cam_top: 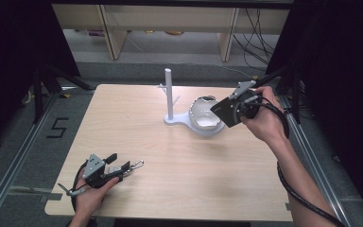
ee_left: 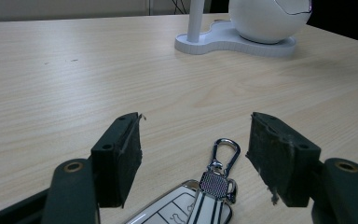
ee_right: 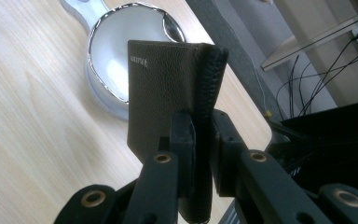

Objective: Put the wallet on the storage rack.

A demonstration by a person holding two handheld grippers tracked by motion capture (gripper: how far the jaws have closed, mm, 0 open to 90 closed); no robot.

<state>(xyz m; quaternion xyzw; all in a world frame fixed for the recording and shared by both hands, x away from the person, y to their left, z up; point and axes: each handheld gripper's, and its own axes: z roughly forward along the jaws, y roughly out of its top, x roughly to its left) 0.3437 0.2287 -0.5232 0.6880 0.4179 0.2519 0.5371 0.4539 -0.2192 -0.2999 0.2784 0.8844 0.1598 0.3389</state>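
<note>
Key fob point(ee_left: 179, 211): lower body cut off by my left gripper view's bottom edge. Wallet point(ee_right: 168, 102): lower end hidden behind my fingers point(ee_right: 182, 140); embossed lettering too small to read.

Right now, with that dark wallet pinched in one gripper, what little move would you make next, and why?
Probably lower the right gripper so the wallet settles into the shiny bowl. The wallet is clamped and held just above the bowl's rim, while the left gripper waits open around the car key.
</note>
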